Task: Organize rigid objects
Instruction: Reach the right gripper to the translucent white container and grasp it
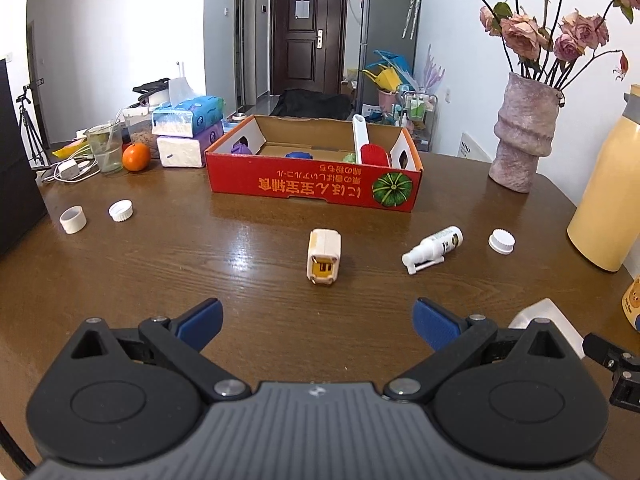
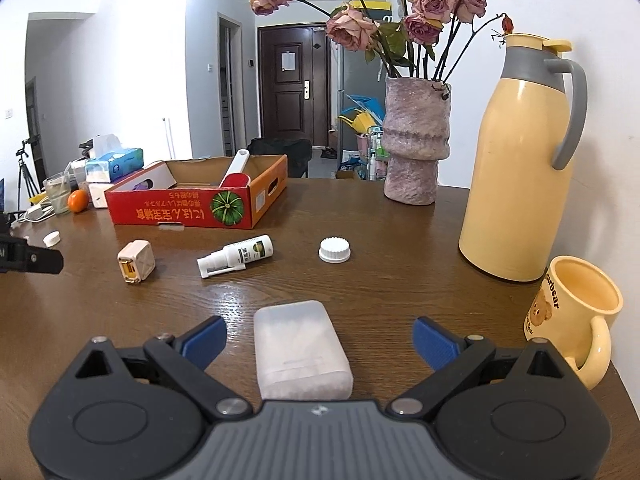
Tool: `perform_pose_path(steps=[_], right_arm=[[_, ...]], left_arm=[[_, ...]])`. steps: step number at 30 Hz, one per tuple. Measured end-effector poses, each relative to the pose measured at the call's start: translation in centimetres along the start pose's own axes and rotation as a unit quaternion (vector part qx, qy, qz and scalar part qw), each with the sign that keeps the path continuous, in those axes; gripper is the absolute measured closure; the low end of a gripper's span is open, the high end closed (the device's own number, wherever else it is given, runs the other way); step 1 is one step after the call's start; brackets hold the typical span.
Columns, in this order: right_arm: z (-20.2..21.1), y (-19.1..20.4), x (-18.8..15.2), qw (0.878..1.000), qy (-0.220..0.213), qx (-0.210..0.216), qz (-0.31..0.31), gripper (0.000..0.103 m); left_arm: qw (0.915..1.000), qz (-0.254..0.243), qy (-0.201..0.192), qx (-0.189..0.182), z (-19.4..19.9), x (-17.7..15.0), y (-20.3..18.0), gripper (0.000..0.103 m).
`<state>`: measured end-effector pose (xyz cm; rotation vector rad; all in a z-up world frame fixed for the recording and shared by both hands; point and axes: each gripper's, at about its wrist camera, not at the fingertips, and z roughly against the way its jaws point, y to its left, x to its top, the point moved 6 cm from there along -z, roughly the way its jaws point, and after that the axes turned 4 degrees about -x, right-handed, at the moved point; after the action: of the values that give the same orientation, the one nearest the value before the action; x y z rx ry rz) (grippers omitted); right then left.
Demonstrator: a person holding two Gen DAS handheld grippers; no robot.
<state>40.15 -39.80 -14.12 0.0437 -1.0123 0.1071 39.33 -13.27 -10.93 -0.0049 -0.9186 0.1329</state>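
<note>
On the tabletop (image 2: 400,240), a translucent white case (image 2: 302,350) lies between the wide-open right tongs (image 2: 319,338), untouched. Left tongs (image 1: 318,322) gape wide, holding nothing, near a cream charger (image 1: 324,255); red box (image 1: 316,184) sits far

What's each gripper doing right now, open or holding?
Left gripper: open, holding nothing; charger lies ahead of it.
Right gripper: open, straddling the translucent case, not clamped on it.
</note>
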Motion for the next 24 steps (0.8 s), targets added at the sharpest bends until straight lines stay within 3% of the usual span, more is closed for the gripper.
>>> perform_pose_path(steps=[16,22,24], right_arm=[[-4.7,1.3,-1.9,0.997,0.064,0.026,0.033,0.007],[-7.1,2.1,-2.1,0.995,0.094,0.018,0.040,0.015],[-7.8,2.1,-2.1,0.994,0.101,0.012,0.041,0.025]], left_arm=[[0.9997,-0.002,0.022,0.011,-1.2,-1.4,-0.9,0.000],[0.9996,-0.001,0.025,0.012,-1.5,-1.2,-0.5,0.000],[0.9996,-0.002,0.026,0.011,-1.7,-1.1,-0.4,0.000]])
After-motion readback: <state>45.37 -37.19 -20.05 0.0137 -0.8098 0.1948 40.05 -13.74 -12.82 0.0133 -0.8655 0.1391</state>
